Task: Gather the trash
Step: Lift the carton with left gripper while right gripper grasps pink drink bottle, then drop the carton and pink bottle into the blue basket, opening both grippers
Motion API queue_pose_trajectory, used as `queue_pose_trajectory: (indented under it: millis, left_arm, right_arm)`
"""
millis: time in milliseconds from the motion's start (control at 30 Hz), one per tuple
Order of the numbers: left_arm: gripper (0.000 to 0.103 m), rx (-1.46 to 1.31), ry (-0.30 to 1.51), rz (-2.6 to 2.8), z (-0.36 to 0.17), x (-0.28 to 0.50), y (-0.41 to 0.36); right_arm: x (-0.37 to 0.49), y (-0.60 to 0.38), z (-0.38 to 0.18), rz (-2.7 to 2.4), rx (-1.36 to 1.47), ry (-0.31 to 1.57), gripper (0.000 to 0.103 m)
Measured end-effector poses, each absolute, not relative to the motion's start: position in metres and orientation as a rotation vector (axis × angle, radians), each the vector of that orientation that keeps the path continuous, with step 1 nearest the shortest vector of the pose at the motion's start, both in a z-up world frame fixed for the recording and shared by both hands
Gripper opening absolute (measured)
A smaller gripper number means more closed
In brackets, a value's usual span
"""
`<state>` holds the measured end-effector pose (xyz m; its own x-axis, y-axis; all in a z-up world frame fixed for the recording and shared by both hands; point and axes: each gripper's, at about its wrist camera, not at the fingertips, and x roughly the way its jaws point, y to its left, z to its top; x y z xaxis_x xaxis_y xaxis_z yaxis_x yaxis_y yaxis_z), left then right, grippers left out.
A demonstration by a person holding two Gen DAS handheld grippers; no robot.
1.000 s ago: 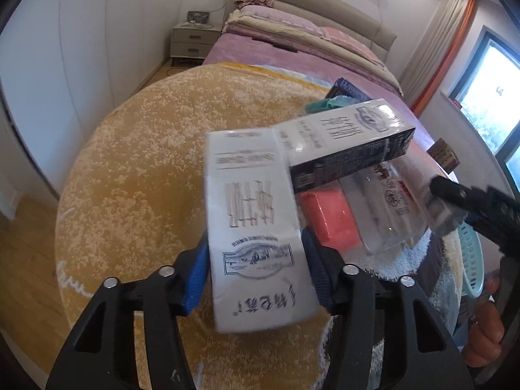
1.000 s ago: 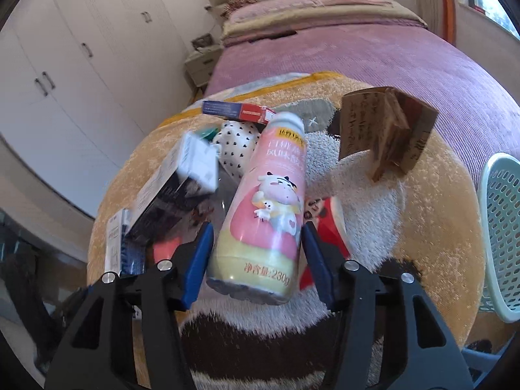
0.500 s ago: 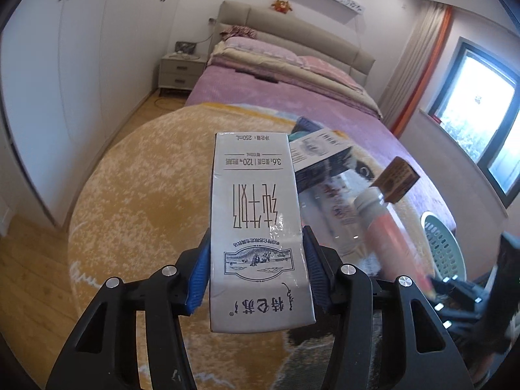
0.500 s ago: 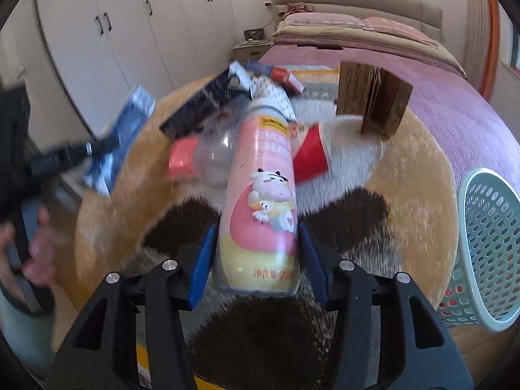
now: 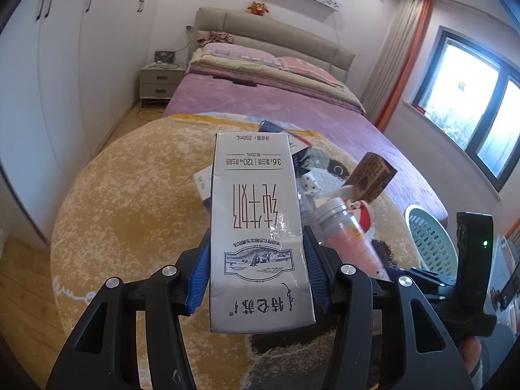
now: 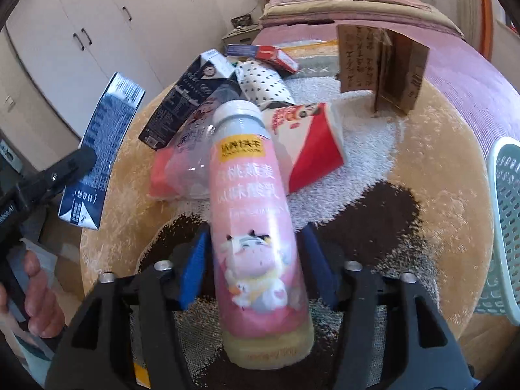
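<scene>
In each claw, one container

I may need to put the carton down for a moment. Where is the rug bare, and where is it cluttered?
Bare: the wide golden stretch of rug on the wardrobe side of the trash pile, and the dark patch between the red-and-white carton and the green basket. Crowded: the rug's middle, from the dark carton to the brown cardboard box.

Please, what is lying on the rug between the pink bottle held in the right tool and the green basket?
Nothing: in the right wrist view, only bare rug lies between the pink bottle and the green basket.
</scene>
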<state>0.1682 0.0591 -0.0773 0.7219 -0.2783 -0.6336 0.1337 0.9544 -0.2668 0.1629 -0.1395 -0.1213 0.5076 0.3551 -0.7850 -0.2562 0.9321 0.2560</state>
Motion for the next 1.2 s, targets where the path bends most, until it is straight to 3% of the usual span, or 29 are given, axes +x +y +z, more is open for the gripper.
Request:
queue_pose_trajectory:
  millis: [433, 667, 1200]
  left_arm:
    - [0.05, -0.184, 0.646, -0.362, -0.042, 0.173, 0.01]
    - [0.05, -0.118, 0.618, -0.488, -0.029, 0.186, -0.054]
    - [0.05, -0.073, 0.769, -0.8, -0.073, 0.238, -0.216]
  right_arm:
    - [0.127, -0.192, -0.067, 0.32, 0.172, 0.8, 0.046]
    - [0.108, -0.25, -0.035, 0.187, 0.213, 0.692, 0.046]
    - [0.095, -0.404, -0.05, -0.223, 0.334, 0.651, 0.046]
